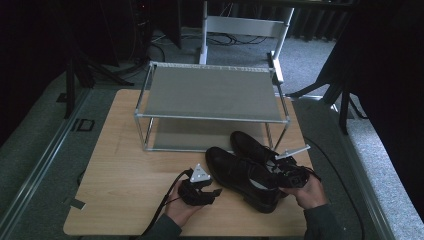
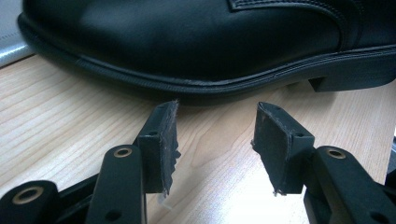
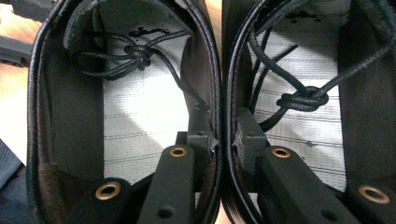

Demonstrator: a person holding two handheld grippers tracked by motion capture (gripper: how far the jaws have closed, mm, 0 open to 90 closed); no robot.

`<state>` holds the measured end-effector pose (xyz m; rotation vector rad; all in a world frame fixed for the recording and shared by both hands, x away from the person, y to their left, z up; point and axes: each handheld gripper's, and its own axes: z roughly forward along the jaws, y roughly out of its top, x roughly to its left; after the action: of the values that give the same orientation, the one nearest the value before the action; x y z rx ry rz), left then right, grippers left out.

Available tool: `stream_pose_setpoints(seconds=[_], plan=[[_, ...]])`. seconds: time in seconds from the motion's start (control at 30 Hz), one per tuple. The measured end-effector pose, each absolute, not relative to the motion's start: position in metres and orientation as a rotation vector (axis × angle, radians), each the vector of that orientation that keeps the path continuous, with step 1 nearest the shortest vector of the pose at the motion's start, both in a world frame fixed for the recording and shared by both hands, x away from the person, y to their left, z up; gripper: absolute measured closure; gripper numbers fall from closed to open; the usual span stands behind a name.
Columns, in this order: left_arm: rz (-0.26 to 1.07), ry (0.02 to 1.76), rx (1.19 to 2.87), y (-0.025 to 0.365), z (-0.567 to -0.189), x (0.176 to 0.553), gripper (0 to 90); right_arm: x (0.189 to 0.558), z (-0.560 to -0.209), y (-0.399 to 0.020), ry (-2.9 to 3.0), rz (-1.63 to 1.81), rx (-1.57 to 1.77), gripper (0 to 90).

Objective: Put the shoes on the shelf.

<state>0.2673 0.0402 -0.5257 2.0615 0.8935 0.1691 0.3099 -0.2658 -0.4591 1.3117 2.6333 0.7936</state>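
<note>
The right tongs (image 3: 219,140) clench the two touching inner walls of a pair of black shoes (image 1: 245,167), one jaw inside each opening, with knotted laces (image 3: 135,53) lying just ahead on the insoles. The left tongs (image 2: 215,140) are released, jaws apart just short of the near shoe's sole (image 2: 187,84), low over the wooden surface (image 1: 130,170).

Two black leather lace-up dress shoes (image 1: 245,172), side by side and touching, laces knotted inside, toes toward the metal two-tier rack (image 1: 210,95), just before it.
</note>
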Motion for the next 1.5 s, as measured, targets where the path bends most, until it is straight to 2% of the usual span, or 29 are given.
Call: stream_pose_setpoints(seconds=[1.5], plan=[[0.219,0.942,2.023,0.047,-0.519,0.277,49.7,0.354,-0.449,-0.210,2.528,0.902,1.322,79.9]])
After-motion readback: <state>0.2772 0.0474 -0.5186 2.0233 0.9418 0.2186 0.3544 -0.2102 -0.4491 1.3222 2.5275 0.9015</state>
